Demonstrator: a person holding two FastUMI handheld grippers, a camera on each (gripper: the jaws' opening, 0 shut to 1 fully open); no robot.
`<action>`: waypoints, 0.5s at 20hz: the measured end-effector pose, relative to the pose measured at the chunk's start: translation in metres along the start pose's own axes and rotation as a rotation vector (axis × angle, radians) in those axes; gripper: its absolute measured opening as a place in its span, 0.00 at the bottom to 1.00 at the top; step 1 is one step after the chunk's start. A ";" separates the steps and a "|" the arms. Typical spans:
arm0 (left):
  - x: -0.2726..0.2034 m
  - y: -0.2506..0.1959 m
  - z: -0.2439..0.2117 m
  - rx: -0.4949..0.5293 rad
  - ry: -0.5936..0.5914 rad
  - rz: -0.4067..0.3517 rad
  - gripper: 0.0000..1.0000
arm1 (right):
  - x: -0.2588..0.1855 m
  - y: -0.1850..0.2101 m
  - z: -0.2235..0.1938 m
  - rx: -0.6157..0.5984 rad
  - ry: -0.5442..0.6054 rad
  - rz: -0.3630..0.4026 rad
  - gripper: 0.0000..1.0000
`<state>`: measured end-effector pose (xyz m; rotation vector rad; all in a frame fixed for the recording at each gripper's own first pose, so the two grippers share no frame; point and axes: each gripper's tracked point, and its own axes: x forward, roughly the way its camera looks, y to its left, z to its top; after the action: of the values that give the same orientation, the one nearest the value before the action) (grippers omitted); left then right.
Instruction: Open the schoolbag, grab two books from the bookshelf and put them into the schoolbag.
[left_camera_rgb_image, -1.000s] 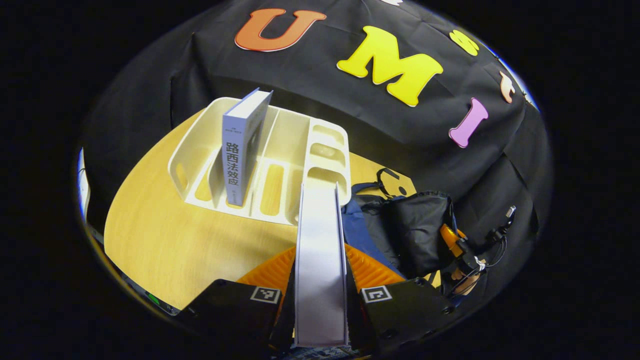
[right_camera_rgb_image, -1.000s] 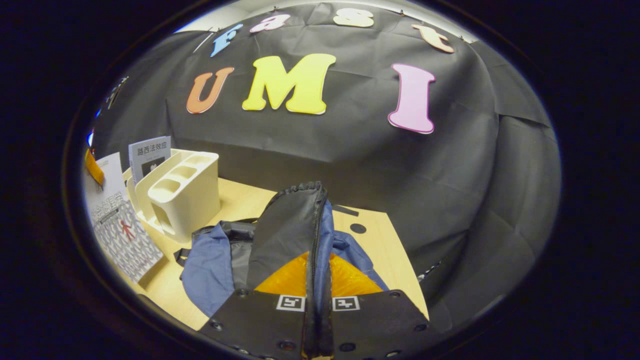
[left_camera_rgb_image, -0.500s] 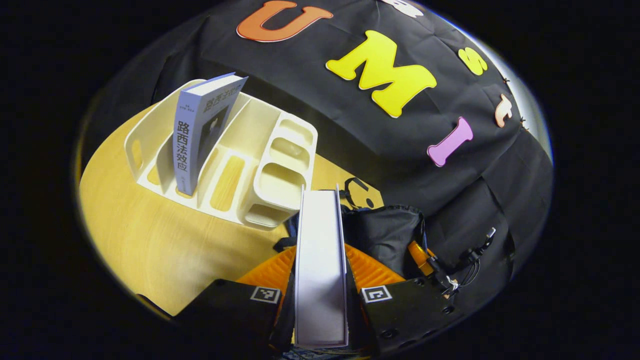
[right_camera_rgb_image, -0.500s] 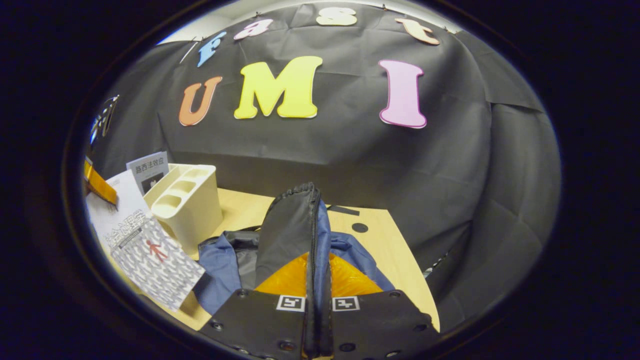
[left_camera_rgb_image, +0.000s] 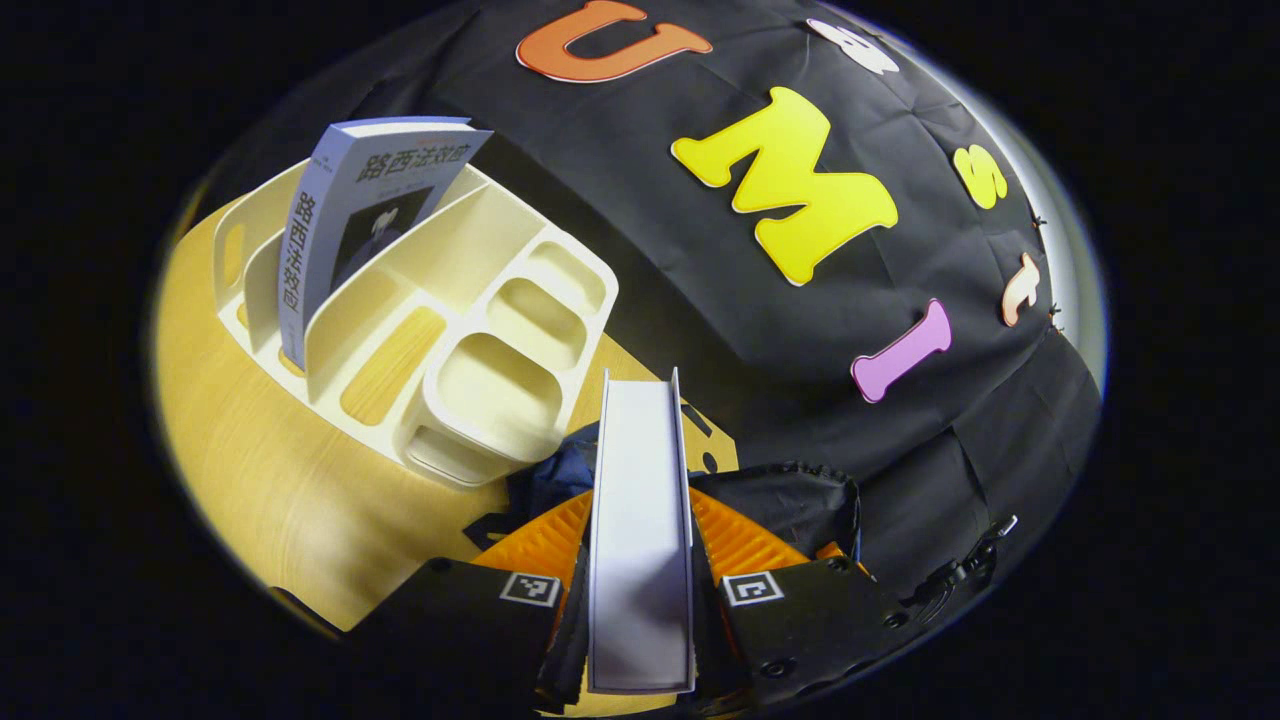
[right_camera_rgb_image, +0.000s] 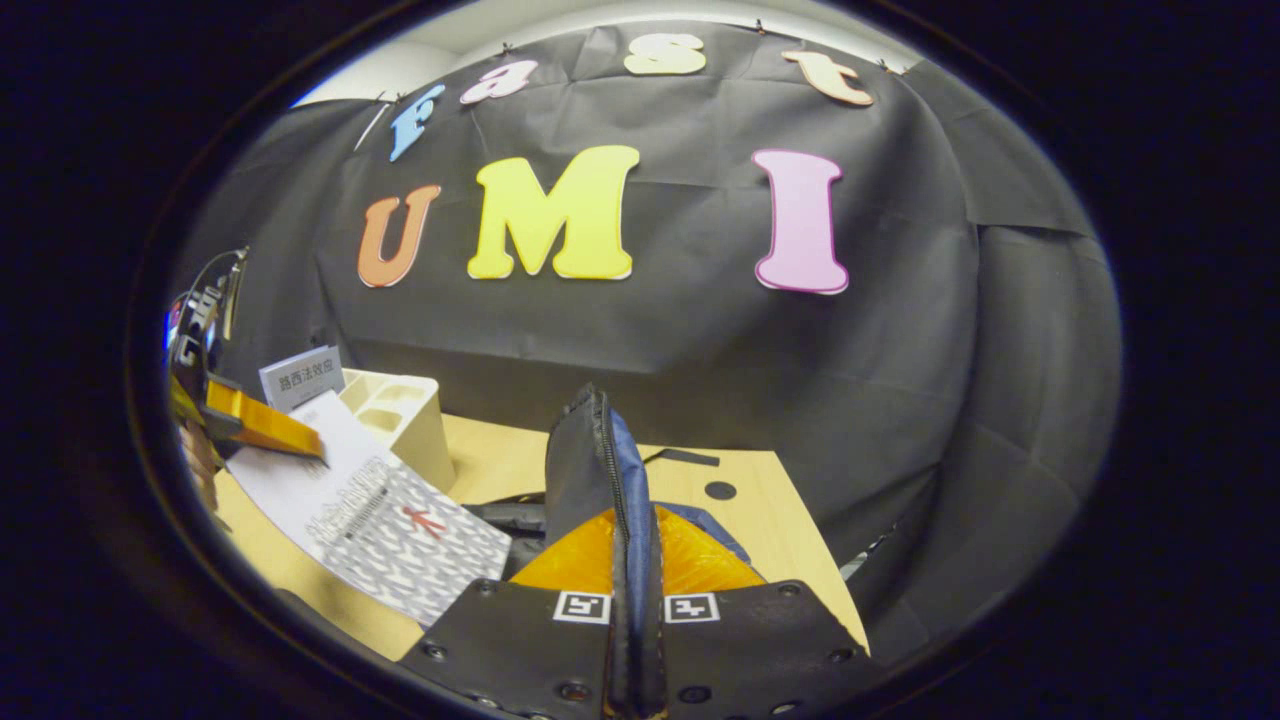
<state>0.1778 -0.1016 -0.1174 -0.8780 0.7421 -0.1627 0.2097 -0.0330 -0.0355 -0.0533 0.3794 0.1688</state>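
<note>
Book over the bag, flap held up

Your left gripper (left_camera_rgb_image: 640, 560) jaws clamp a book (left_camera_rgb_image: 640, 520) above the schoolbag (left_camera_rgb_image: 790, 490); your right gripper (right_camera_rgb_image: 637, 610) jaws pinch its flap (right_camera_rgb_image: 590, 470). Bookshelf (left_camera_rgb_image: 480, 330) at ten o'clock holds another book (left_camera_rgb_image: 340, 220).

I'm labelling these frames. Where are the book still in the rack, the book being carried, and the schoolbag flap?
Racked book (left_camera_rgb_image: 300, 250), left gripper view, on its spine.
Carried book (right_camera_rgb_image: 400, 535), right gripper view, on its patterned cover.
Schoolbag flap (right_camera_rgb_image: 575, 460), right gripper view, on the black fabric.
</note>
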 end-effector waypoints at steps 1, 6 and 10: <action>0.008 -0.007 -0.004 -0.011 -0.001 -0.014 0.45 | -0.002 0.002 0.005 -0.008 -0.011 0.000 0.05; 0.052 -0.027 -0.023 -0.083 0.005 -0.063 0.45 | -0.006 0.012 0.025 -0.047 -0.060 -0.002 0.05; 0.089 -0.023 -0.047 -0.091 0.023 -0.035 0.45 | -0.003 0.017 0.022 -0.027 -0.052 0.012 0.05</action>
<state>0.2167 -0.1837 -0.1665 -0.9772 0.7607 -0.1712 0.2117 -0.0148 -0.0147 -0.0733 0.3254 0.1871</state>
